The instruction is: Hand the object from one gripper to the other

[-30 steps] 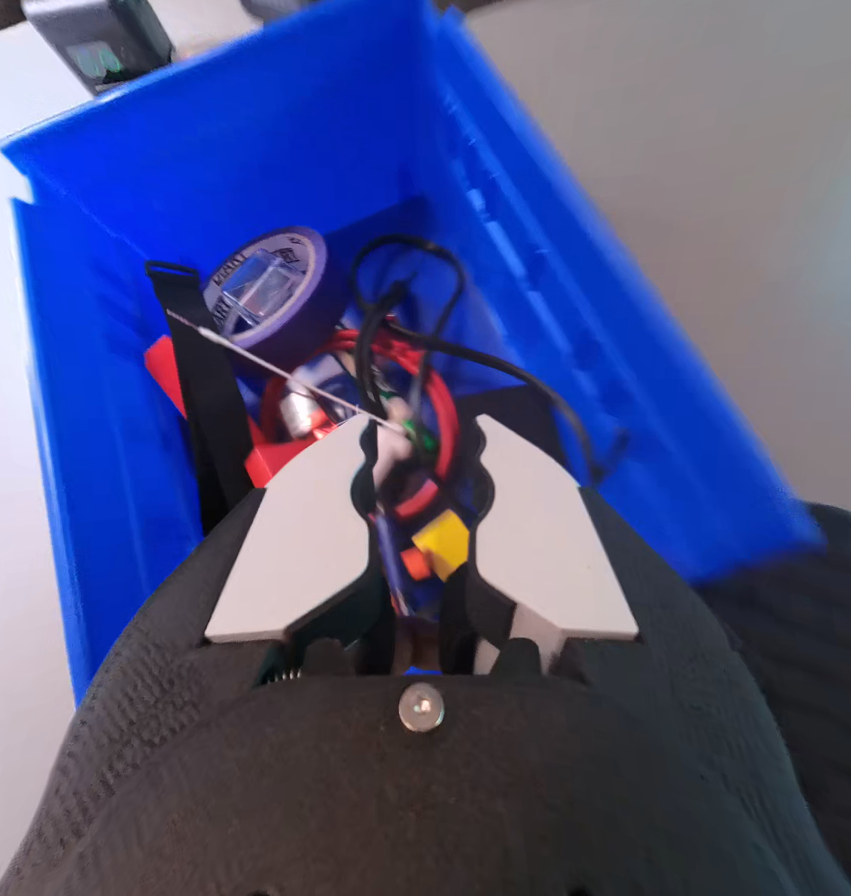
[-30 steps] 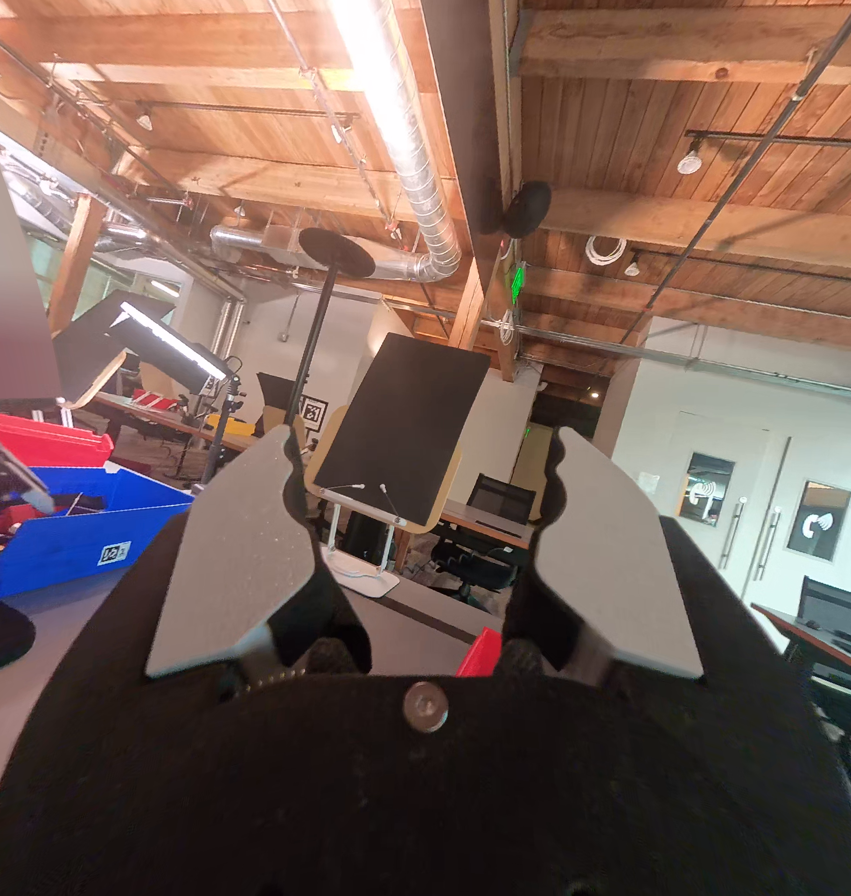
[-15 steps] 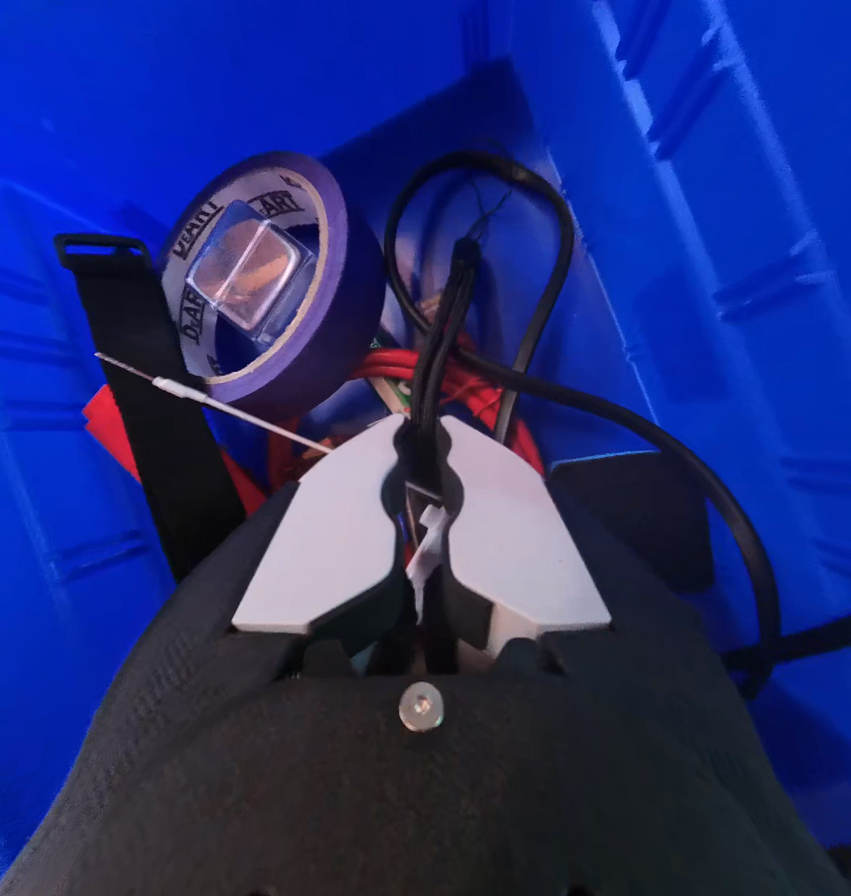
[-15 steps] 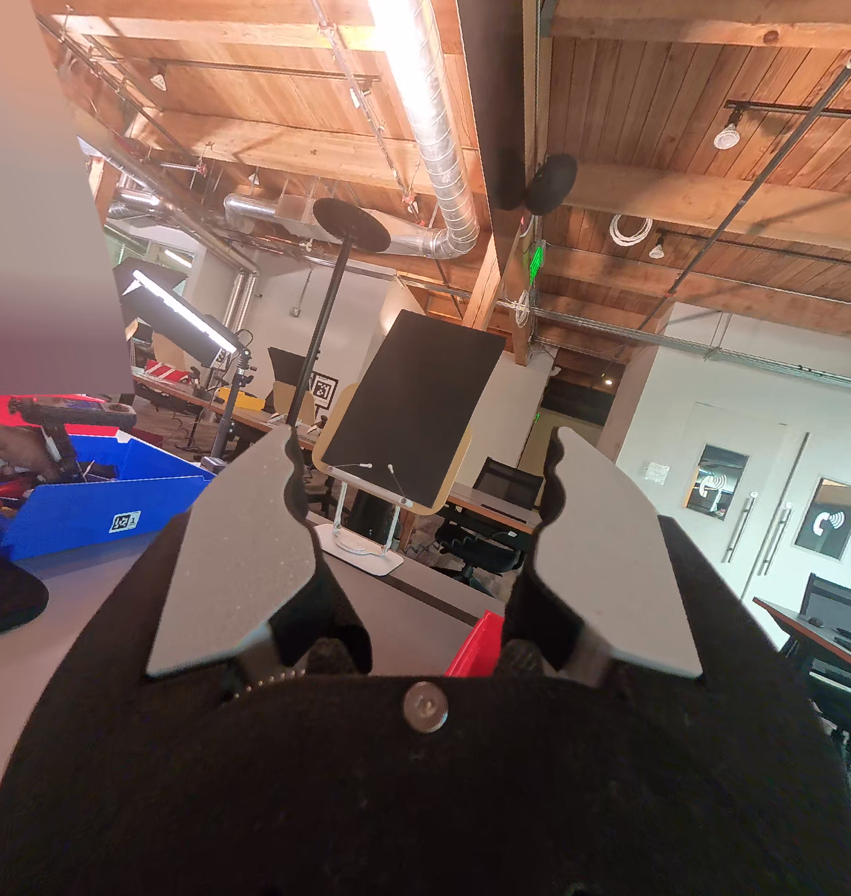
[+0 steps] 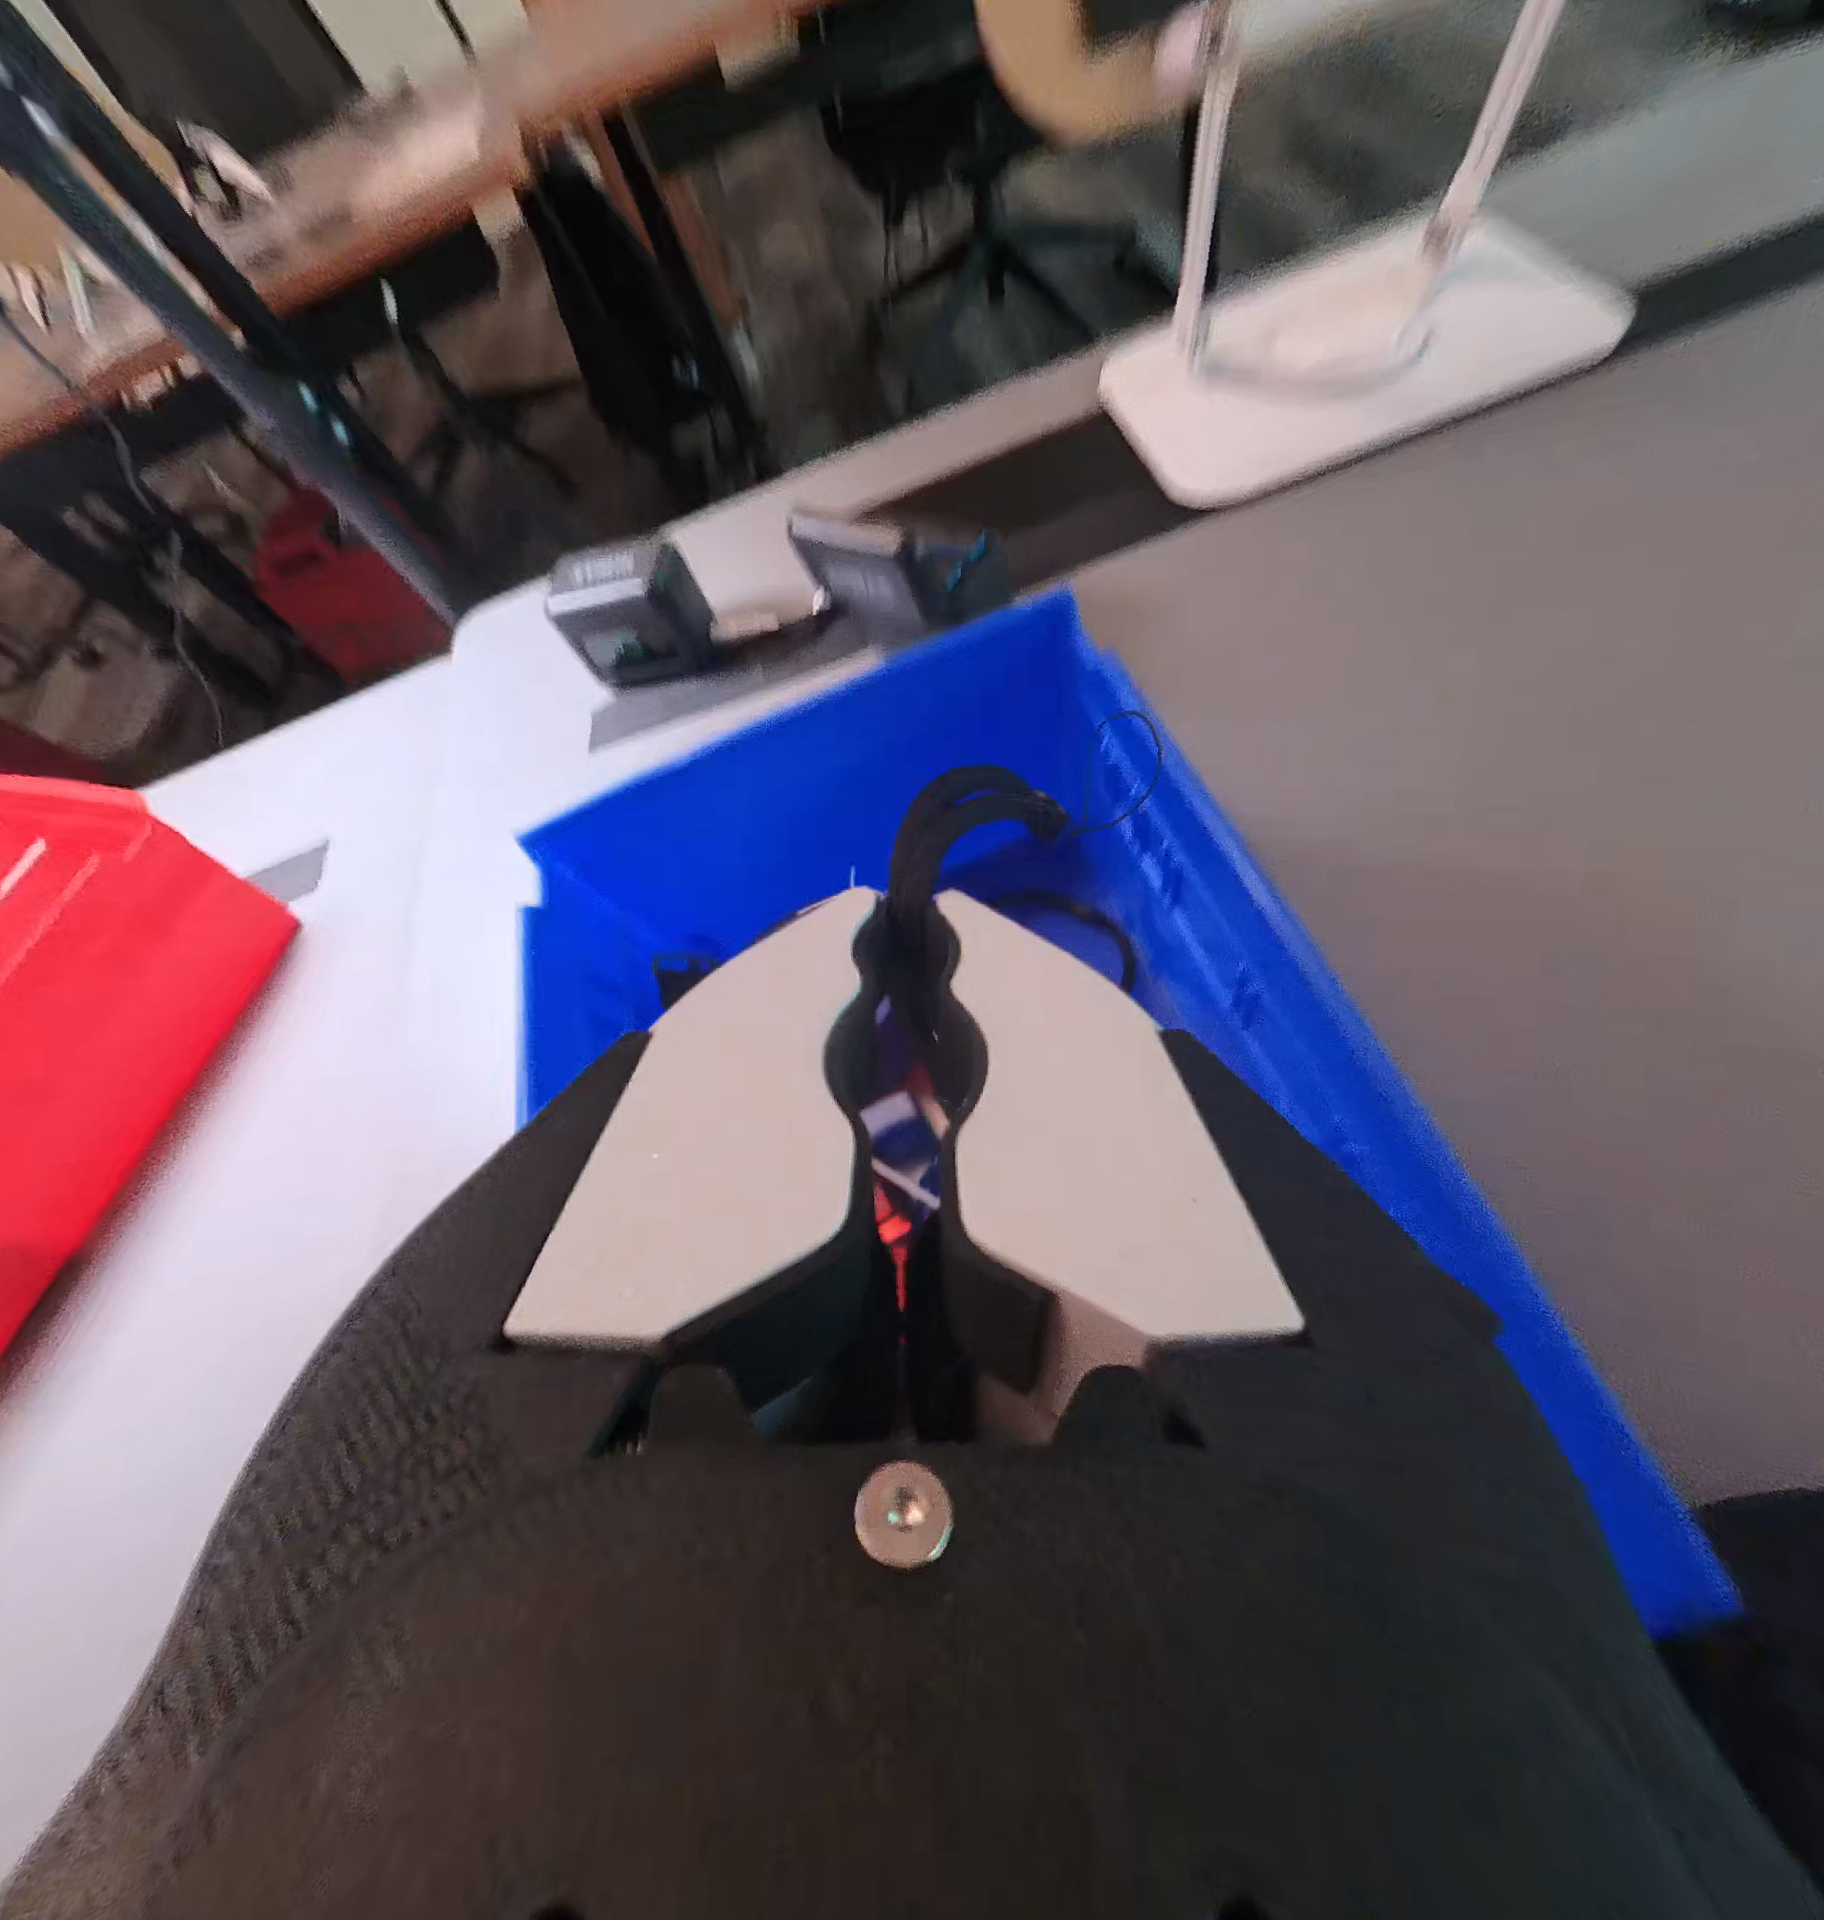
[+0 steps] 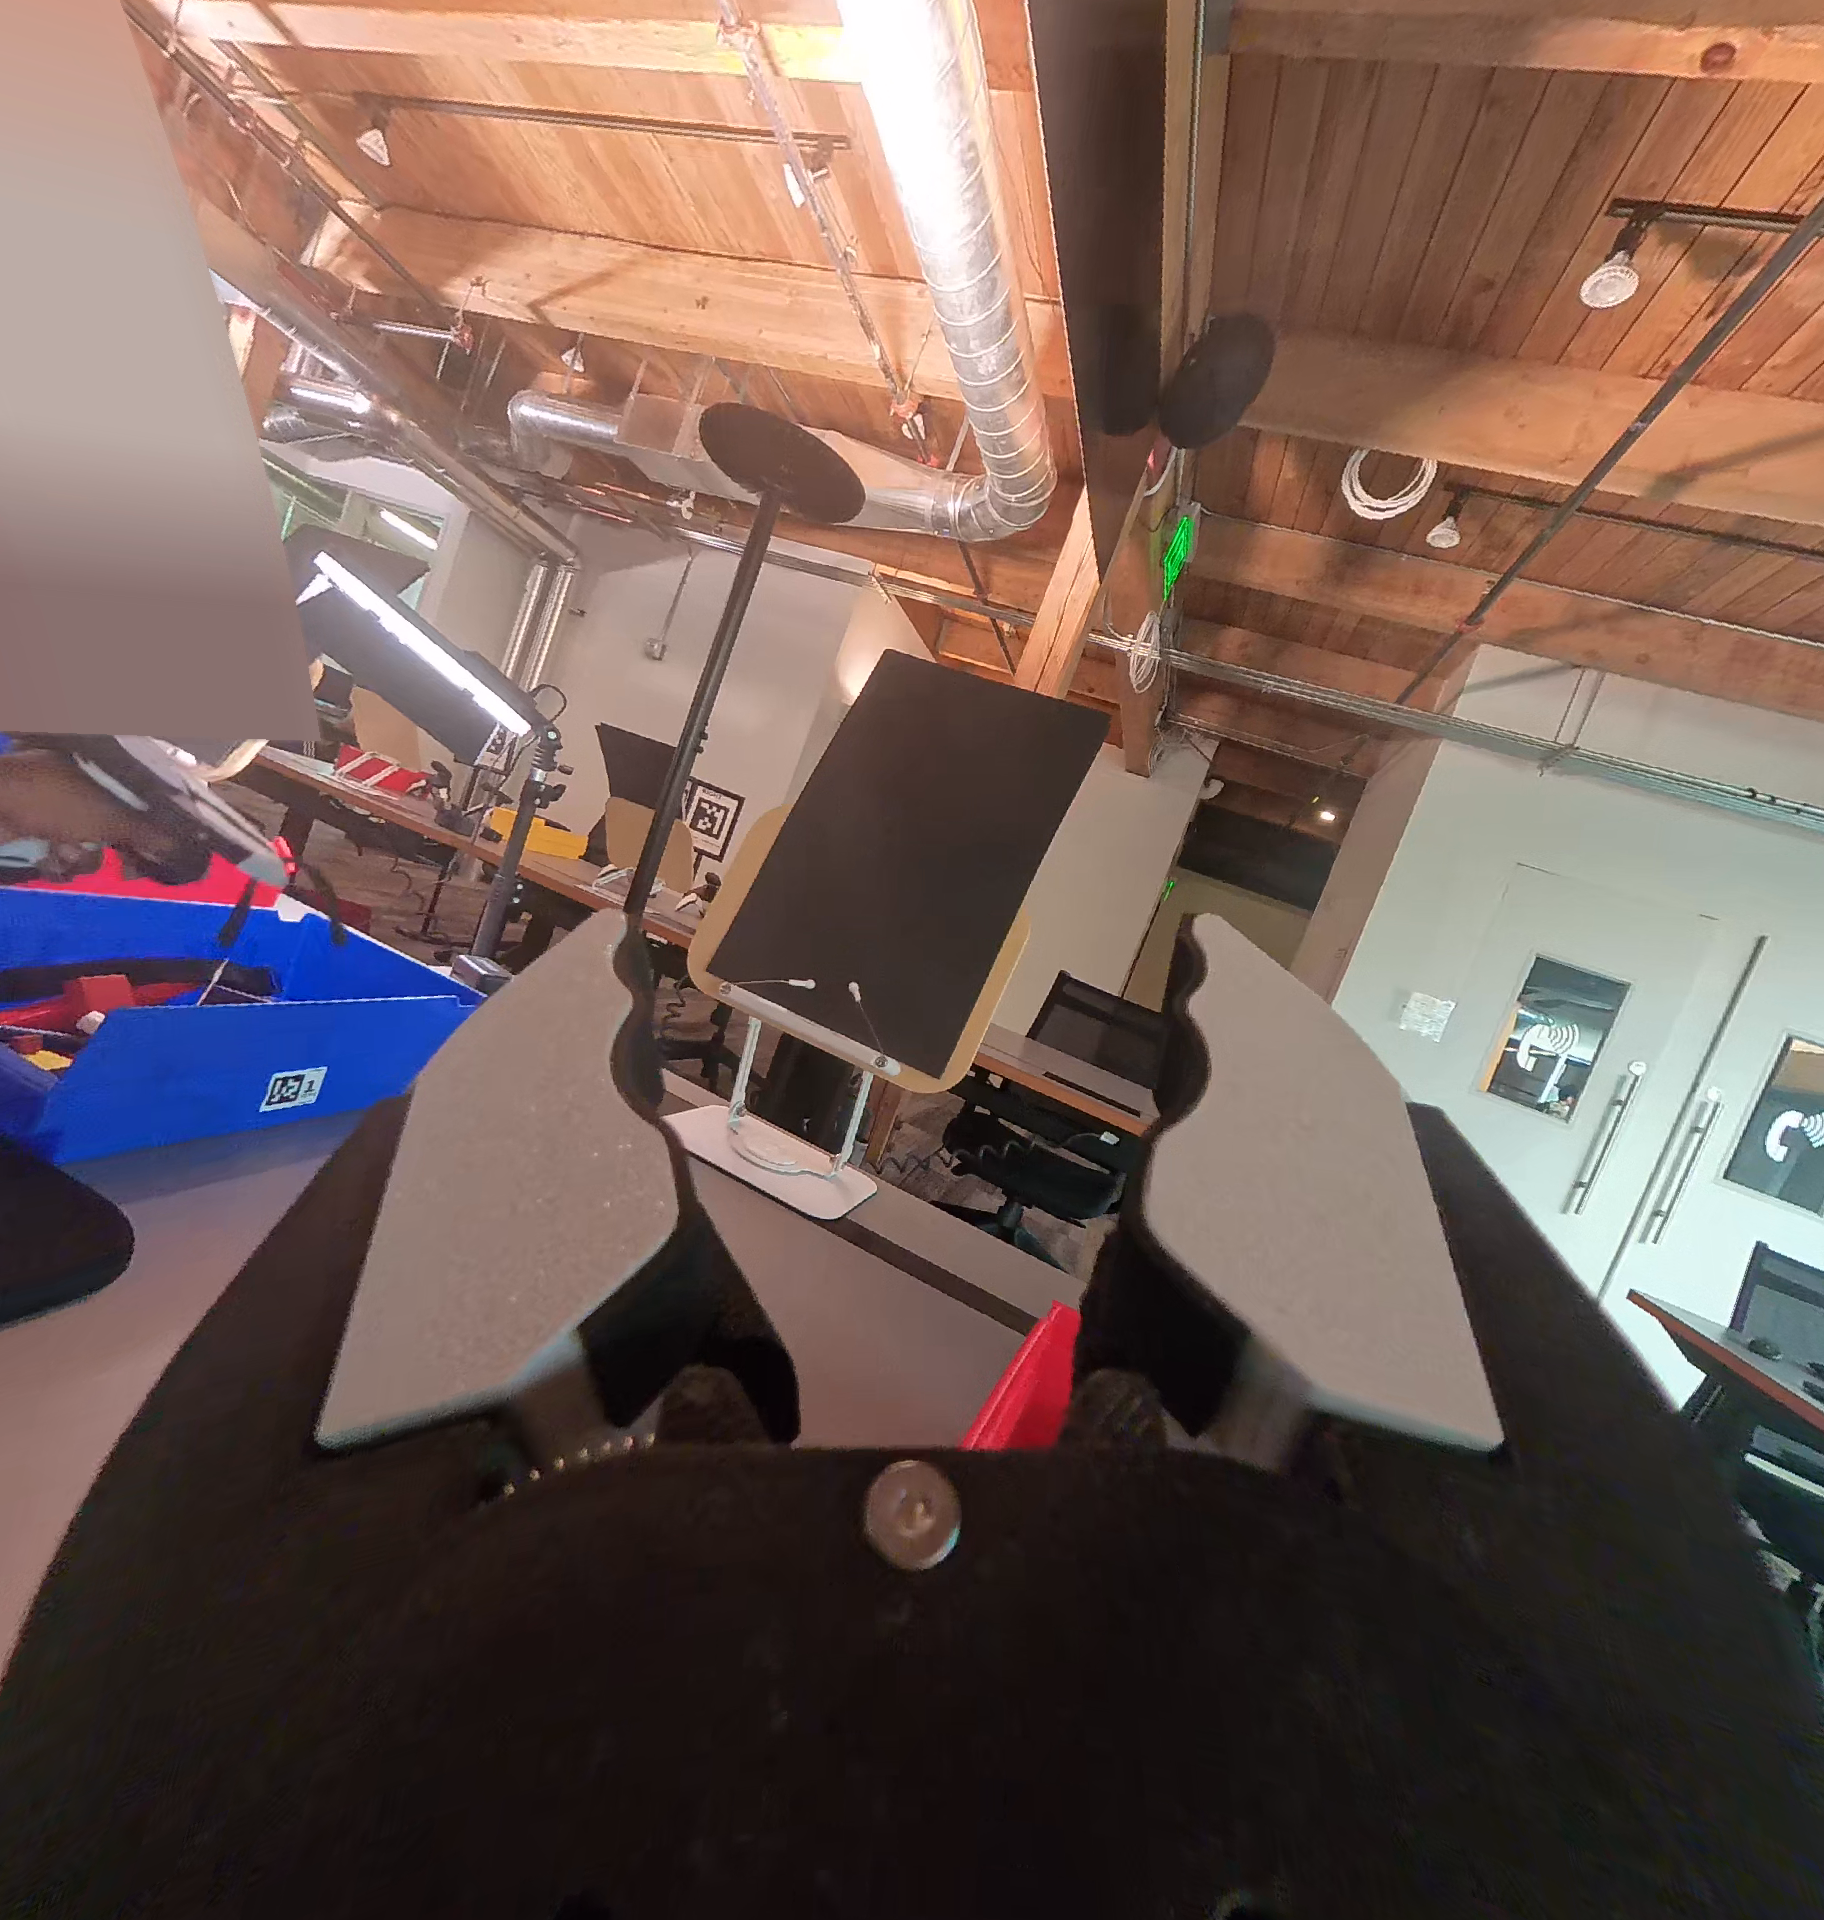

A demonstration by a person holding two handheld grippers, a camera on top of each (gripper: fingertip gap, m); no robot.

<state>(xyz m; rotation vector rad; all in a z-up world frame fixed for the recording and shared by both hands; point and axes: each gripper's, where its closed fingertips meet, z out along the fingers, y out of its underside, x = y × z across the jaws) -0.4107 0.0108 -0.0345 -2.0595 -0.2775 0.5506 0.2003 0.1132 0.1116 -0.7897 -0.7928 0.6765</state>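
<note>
cable (image 5: pixel 975 831): a black bundle, clamped between the closed fingers of your left gripper (image 5: pixel 903 914). its looped end sticks out just past the fingertips, and the long axis runs forward along the fingers. the rest drops out of sight between them, toward the blue bin (image 5: pixel 1303 997) directly below. whether the trailing end is clear of the bin cannot be seen.

your right gripper (image 6: pixel 903 935) has its fingers wide apart and empty, and it points up and away at the room, not at the cable. in the right wrist view the blue bin sits far to the left (your left gripper shows only as a blur above it). the cable therefore lies well to the left of the right fingers, and that is the relation to correct.

judged stage: pickup done, transfer not begun. next, turn the right gripper left so its opening faces the protruding loop, crossing the cable's axis.

containers:
- blue bin: holds red and black items, poorly resolved.
- red bin (image 5: pixel 77 1039): on the table to the left, contents not visible.

risk: the thin strand at the loop may snag.
</note>
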